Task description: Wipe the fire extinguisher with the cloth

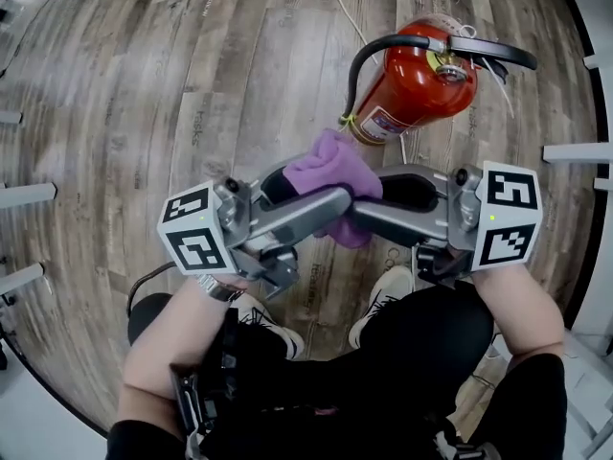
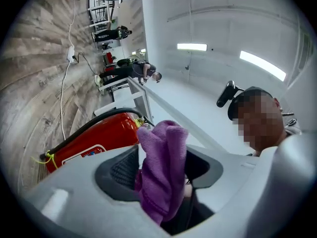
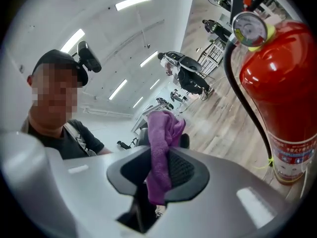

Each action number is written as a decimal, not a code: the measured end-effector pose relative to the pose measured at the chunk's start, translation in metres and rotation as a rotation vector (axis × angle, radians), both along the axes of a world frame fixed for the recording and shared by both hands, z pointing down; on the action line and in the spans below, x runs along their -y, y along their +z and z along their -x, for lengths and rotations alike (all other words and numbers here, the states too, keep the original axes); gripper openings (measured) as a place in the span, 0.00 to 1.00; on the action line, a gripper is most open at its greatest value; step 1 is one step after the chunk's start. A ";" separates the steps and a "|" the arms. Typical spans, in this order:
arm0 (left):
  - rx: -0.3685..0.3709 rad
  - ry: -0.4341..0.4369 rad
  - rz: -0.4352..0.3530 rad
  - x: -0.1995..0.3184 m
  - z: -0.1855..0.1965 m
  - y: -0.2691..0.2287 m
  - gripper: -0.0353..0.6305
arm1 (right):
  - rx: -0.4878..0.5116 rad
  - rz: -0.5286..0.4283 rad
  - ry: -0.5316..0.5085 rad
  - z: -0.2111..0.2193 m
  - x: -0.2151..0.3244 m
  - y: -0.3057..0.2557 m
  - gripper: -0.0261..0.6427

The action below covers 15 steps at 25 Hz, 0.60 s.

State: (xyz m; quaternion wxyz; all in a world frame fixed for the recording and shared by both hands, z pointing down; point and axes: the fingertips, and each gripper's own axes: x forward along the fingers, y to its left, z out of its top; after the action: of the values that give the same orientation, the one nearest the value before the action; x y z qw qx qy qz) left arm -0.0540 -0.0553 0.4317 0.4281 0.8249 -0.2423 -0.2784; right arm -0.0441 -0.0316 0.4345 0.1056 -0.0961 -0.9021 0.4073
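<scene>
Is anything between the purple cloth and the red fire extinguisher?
Nothing visible. The purple cloth, pinched in the jaws of the right gripper, faces the red fire extinguisher with open space between.

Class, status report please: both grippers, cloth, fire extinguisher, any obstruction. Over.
Left gripper open, purple cloth between its jaws. Right gripper shut on the cloth. Red fire extinguisher ahead, cloth not touching it. No obstruction seen.

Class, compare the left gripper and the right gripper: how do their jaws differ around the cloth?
The left gripper has wide-open jaws, not pressing the cloth; the right gripper pinches it. The left reaches in from the left, the right from opposite. Both straddle the cloth.
</scene>
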 end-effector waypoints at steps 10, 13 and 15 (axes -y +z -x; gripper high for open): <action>-0.190 -0.118 -0.015 0.028 0.057 -0.029 0.21 | -0.106 0.056 0.329 -0.029 0.019 -0.030 0.18; -0.225 -0.124 -0.041 0.038 0.076 -0.041 0.21 | -0.012 0.012 0.368 -0.027 -0.001 -0.081 0.04; -0.225 -0.098 -0.058 0.047 0.083 -0.050 0.21 | 0.079 0.045 0.330 -0.020 -0.024 -0.096 0.04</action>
State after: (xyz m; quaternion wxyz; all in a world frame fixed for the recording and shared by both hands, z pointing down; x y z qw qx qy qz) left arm -0.1367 -0.1026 0.3813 0.4144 0.7877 -0.2246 -0.3967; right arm -0.0238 -0.0080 0.3385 -0.0004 0.0353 -0.8997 0.4352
